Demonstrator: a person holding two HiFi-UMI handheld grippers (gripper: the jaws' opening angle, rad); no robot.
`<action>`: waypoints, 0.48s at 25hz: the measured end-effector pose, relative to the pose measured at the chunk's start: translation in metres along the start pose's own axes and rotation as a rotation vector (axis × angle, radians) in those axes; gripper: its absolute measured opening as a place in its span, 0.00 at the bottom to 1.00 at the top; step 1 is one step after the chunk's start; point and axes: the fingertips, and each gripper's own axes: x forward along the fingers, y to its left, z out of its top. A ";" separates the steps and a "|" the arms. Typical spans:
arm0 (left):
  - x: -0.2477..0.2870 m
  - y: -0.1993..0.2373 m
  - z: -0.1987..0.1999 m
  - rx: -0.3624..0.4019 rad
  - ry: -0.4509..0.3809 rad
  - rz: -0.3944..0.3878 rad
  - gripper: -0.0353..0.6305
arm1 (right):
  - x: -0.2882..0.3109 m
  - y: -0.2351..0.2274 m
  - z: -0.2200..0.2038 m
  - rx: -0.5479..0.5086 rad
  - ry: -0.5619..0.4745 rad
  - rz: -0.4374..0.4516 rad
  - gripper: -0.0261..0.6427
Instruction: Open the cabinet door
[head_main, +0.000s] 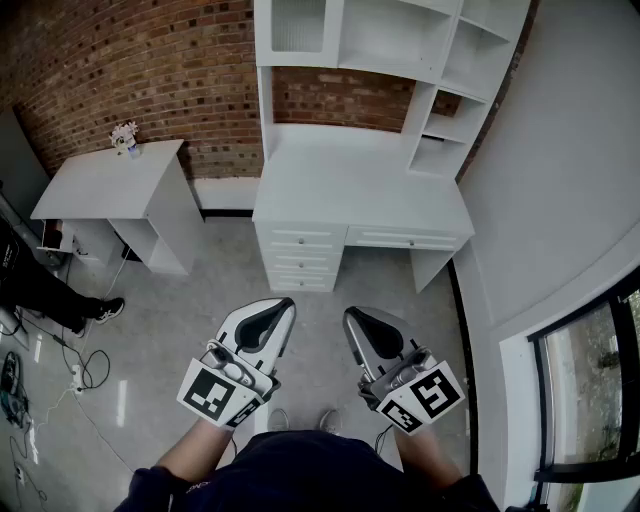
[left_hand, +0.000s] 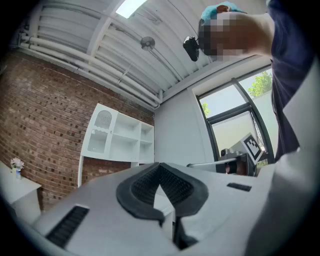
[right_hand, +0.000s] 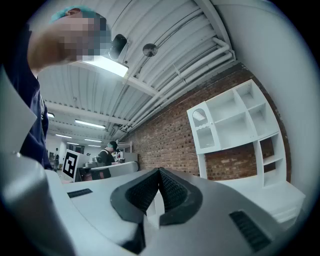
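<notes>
The white desk (head_main: 360, 185) with a shelf hutch stands against the brick wall, well ahead of me. Its cabinet door (head_main: 298, 25), a shut white frame with a mesh panel, sits at the hutch's upper left; it also shows as the door (left_hand: 100, 131) and the door (right_hand: 202, 127) in the gripper views. My left gripper (head_main: 283, 305) is held low in front of my body, far from the desk, jaws together with nothing between them (left_hand: 160, 165). My right gripper (head_main: 352, 316) hangs beside it, its jaws likewise meeting at the tip on nothing (right_hand: 159, 171).
A small white side table (head_main: 110, 185) with a flower pot (head_main: 125, 137) stands to the left. A person's leg and shoe (head_main: 100, 308) and cables (head_main: 75, 370) lie at the left floor edge. A wall and a window (head_main: 590, 390) close off the right. Drawers (head_main: 300, 255) face me.
</notes>
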 end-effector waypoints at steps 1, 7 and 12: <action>0.000 0.000 0.000 -0.001 0.001 -0.001 0.06 | 0.000 0.000 0.000 0.002 0.001 0.000 0.08; 0.009 -0.002 -0.002 -0.003 0.007 -0.001 0.06 | 0.000 -0.008 -0.002 0.012 0.008 0.006 0.08; 0.017 -0.006 -0.005 0.000 0.011 0.003 0.06 | -0.004 -0.017 -0.003 0.021 0.005 0.010 0.08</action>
